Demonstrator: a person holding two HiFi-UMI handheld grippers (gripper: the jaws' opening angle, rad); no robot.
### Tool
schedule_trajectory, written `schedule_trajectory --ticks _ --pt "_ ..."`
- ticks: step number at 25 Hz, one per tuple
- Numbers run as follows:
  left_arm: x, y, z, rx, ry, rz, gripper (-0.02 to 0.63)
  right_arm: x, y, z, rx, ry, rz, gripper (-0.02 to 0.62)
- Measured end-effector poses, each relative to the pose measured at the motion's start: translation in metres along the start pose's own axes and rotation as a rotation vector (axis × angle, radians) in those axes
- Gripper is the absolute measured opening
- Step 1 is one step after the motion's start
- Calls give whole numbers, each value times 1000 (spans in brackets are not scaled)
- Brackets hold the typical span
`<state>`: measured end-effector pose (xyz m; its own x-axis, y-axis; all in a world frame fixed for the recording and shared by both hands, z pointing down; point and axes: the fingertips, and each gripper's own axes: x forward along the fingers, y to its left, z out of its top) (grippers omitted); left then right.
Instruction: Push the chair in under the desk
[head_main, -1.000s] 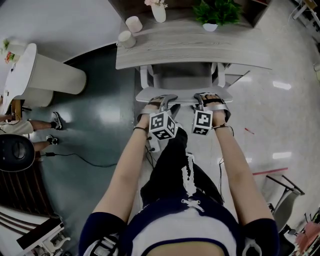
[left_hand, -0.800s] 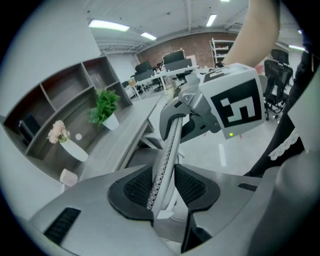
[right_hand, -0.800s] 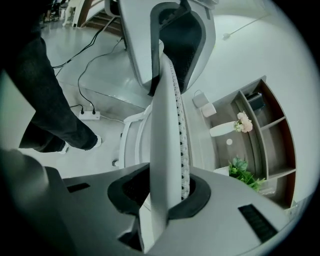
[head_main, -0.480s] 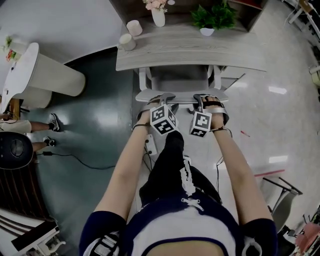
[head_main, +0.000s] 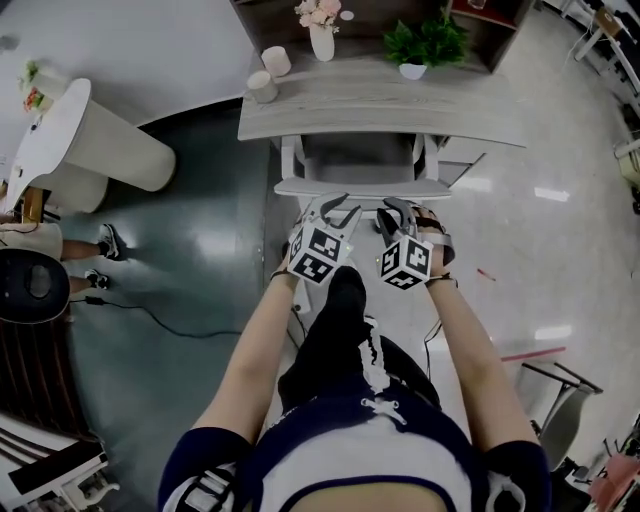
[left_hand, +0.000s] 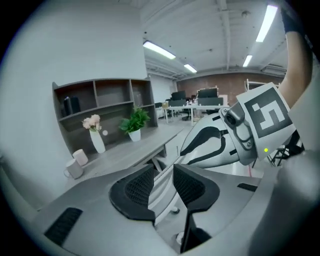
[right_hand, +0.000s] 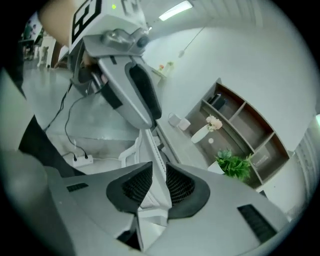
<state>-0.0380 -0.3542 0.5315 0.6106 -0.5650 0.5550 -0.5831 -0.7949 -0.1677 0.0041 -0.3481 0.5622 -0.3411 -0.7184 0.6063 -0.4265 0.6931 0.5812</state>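
Grey wood-grain surface lies ahead of us in the head view. At its left edge we note a pale mug, with a second mug just behind it. Along the back edge stands a white vase of pink flowers, and further right a potted green plant.

The white chair is tucked in under the front edge. Its seat is beneath the surface, and the top of its backrest shows just in front of that edge.

Left hand-held gripper: just short of the backrest's left half. Its jaws are closing. In the left gripper view the backrest's edge shows through the gap, beyond the pads, which press on nothing.

Right hand-held gripper: near the backrest's right half, jaws standing apart. In the right gripper view the thin backrest edge lines up with the gap. We see no pad pressing on it.
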Motion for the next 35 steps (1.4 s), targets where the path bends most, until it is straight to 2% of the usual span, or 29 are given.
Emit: schedule_trajectory --ticks 4,6,10,13,15,18,22,26,35 --pt "-19 -22 5 -53 -42 -18 121 -35 7 30 188 -135 -24 30" --pt "-32 -29 8 -95 -82 -1 90 -52 7 42 316 -191 -34 18" --pt "-63 -44 17 -286 -202 -3 26 -86 7 53 663 -298 1 11" --pt "-90 -55 25 -383 -265 6 14 -112 12 61 818 -368 32 11" --pt "-105 -64 30 -404 -289 18 9 -128 19 67 854 -396 43 11" --pt "-121 -83 38 -393 -307 14 9 -150 34 75 874 -428 64 11" --pt "-136 -109 38 -348 -304 17 9 -172 55 79 870 -440 72 11" --pt "-150 -126 35 -353 -315 -2 9 -191 68 80 865 -444 69 11" --pt "-180 -149 28 -369 -348 65 8 -220 92 89 849 -478 72 9"
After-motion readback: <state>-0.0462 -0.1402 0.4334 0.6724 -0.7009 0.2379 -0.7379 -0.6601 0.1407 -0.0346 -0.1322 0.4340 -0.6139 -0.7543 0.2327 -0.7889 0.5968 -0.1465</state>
